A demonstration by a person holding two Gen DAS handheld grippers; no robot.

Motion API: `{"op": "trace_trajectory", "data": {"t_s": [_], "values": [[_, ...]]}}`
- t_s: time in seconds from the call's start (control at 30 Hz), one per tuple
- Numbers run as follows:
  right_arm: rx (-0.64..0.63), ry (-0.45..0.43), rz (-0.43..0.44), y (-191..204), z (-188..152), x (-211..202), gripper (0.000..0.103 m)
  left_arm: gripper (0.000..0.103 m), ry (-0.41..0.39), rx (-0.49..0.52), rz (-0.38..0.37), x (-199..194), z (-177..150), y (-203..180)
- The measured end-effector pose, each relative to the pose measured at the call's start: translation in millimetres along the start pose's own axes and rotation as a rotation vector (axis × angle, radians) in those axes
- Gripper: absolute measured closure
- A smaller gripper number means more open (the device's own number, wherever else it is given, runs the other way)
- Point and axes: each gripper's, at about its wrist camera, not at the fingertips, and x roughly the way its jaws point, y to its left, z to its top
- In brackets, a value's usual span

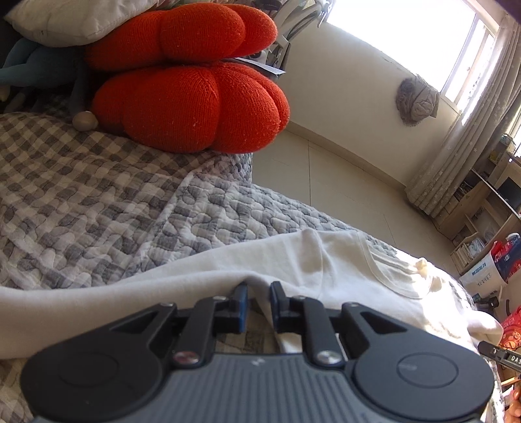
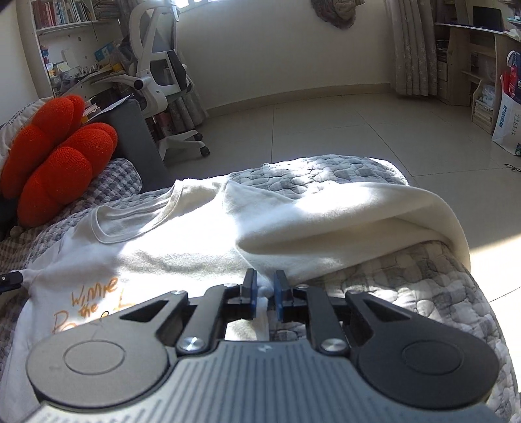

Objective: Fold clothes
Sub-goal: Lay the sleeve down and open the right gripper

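Note:
A white T-shirt (image 2: 182, 234) with orange lettering lies spread on a grey-and-white checked quilt (image 2: 407, 286), neckline toward the far left. One side is folded over in a thick roll. My right gripper (image 2: 265, 275) is shut on the shirt's near edge, with white cloth bunched between its blue pads (image 2: 252, 293). In the left wrist view the same T-shirt (image 1: 342, 260) stretches to the right across the quilt (image 1: 97, 201). My left gripper (image 1: 259, 288) is shut on a raised fold of its edge.
Two red pumpkin cushions (image 1: 189, 107) and a white pillow (image 1: 75, 19) are stacked at the head of the bed. The bed's edge drops to a tiled floor (image 2: 325, 130). Beyond it stand an office chair (image 2: 159, 65), bookshelves, curtains (image 1: 456, 162) and a paper bag (image 2: 508, 123).

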Motion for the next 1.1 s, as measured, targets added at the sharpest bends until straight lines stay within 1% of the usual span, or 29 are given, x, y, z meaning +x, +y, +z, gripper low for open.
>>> {"op": "trace_trajectory", "data": {"t_s": [0.03,0.13,0.17,0.2,0.27,0.3,0.37,0.43,0.5,0.6,0.67,0.7,0.77,0.83,0.93,0.97,1.03,1.07,1.1], "values": [[0.003,-0.015,0.002,-0.3,1.6,-3.0,0.087,0.088,-0.007,0.017,0.016,-3.2,0.5,-1.6],[0.033,-0.014,0.007,-7.1,4.7,-5.7,0.085,0.088,-0.028,0.087,0.082,-8.4,-0.6,-5.1],[0.043,0.005,-0.003,-10.0,3.7,-2.1,0.082,0.088,-0.026,0.097,0.085,-9.6,-1.9,-5.7],[0.052,0.025,-0.014,-12.9,2.5,2.0,0.075,0.088,-0.025,0.106,0.088,-10.9,-3.1,-6.4],[0.062,0.069,-0.008,-19.2,-2.9,12.5,0.065,0.088,-0.022,0.125,0.079,-13.8,-7.0,-10.1],[0.048,0.054,0.002,-20.0,-4.0,12.7,0.063,0.088,-0.022,0.136,0.068,-15.2,-9.7,-13.7],[0.049,0.05,-0.011,-21.5,-1.7,11.2,0.062,0.088,-0.025,0.163,0.044,-18.8,-16.1,-23.0],[0.09,0.026,-0.068,-27.8,-0.2,9.2,0.061,0.088,-0.026,0.195,0.031,-20.6,-22.2,-32.4],[0.148,0.008,-0.101,-40.6,0.4,9.4,0.061,0.088,-0.024,0.219,0.021,-21.6,-27.7,-39.7],[0.247,-0.026,-0.118,-65.0,2.0,6.8,0.06,0.088,-0.014,0.246,0.015,-20.9,-35.9,-47.7],[0.265,-0.036,-0.163,-77.5,1.7,7.8,0.056,0.088,0.001,0.267,0.01,-18.4,-41.8,-53.1],[0.273,-0.04,-0.187,-83.6,1.6,8.3,0.056,0.088,0.009,0.278,0.007,-16.8,-44.7,-55.8],[0.284,-0.045,-0.193,-90.6,1.9,9.4,0.056,0.087,0.025,0.297,0.012,-12.7,-49.6,-60.2],[0.291,-0.049,-0.212,-94.9,3.1,9.4,0.055,0.086,0.035,0.321,0.039,-8.2,-53.3,-62.9],[0.239,-0.085,-0.358,-88.6,7.8,5.2,0.052,0.084,0.031,0.345,0.09,-5.7,-53.7,-61.4],[0.206,-0.103,-0.417,-86.9,9.2,3.6,0.052,0.084,0.028,0.341,0.094,-6.9,-52.6,-59.6],[0.182,-0.136,-0.463,-89.6,11.7,0.2,0.052,0.084,0.023,0.335,0.092,-10.9,-51.6,-58.1],[0.193,-0.145,-0.448,-93.1,12.5,-2.0,0.052,0.084,0.02,0.333,0.087,-13.4,-51.4,-58.1],[0.206,-0.15,-0.403,-97.7,13.7,-3.9,0.052,0.084,0.018,0.331,0.082,-15.9,-51.2,-58.1]]}}
